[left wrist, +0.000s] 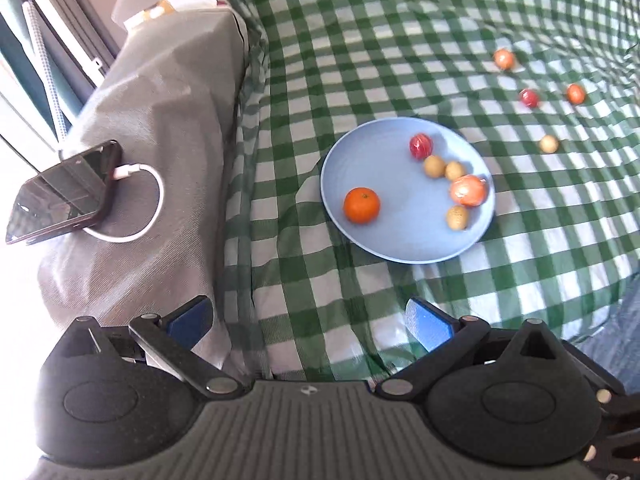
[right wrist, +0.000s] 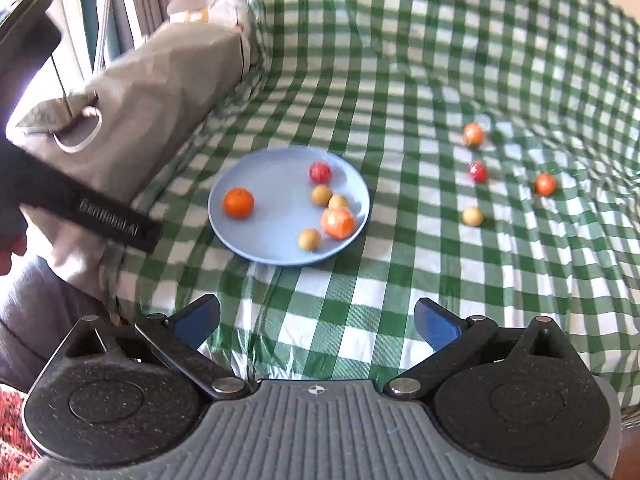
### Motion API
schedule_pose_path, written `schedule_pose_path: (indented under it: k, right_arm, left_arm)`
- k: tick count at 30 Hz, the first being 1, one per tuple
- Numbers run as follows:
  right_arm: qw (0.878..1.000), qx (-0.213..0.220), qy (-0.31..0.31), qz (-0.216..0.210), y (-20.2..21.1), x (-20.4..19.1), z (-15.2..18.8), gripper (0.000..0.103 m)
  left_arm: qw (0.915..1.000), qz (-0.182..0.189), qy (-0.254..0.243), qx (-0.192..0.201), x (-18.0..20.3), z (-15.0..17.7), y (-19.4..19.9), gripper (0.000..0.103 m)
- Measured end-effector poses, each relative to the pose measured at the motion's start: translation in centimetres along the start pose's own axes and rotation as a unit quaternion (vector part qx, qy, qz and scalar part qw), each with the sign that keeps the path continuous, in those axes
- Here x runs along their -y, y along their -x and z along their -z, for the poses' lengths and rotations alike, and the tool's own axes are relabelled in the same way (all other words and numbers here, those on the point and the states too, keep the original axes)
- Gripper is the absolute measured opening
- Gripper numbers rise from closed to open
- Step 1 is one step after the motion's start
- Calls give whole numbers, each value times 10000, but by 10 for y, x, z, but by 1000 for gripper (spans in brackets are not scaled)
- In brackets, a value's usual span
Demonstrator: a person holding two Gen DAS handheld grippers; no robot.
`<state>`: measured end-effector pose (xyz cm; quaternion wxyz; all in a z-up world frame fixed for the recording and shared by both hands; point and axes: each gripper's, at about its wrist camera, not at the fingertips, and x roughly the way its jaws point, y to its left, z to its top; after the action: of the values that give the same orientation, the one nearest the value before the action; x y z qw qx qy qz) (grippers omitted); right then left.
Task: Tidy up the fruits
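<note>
step: between picks, six fruits on plate (left wrist: 360,152) | grippers: left gripper (left wrist: 310,322) and right gripper (right wrist: 316,320) spread apart, nothing held | next: loose fruit (right wrist: 472,216) on cloth (right wrist: 400,80) to be straddled

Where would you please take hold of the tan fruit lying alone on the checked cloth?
Grip the tan fruit across its round middle, coming from above. It sits clear of the other loose fruits on the checked cloth, so the right tool, now open, fits around it.

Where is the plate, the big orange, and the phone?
plate (left wrist: 372,240): left wrist view, bare blue near rim.
orange (left wrist: 361,205): left wrist view, middle of its peel.
phone (left wrist: 60,192): left wrist view, middle of its dark screen.
</note>
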<state>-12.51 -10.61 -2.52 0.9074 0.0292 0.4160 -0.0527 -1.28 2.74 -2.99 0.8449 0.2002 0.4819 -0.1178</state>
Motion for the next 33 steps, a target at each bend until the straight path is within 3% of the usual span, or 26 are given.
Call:
schedule_pose_path:
  k: [11, 20, 33]
  right_arm:
    - [9965, 740, 379, 46, 48, -17, 10, 102]
    - [9949, 938, 369, 82, 64, -18, 14, 102]
    - [9949, 948, 334, 78, 62, -20, 17, 102]
  left_arm:
    - [9988, -137, 122, 446, 4, 21, 53, 103]
    - [9972, -215, 114, 708, 4, 22, 70, 103]
    - [9973, -233, 63, 700, 5, 20, 70, 103]
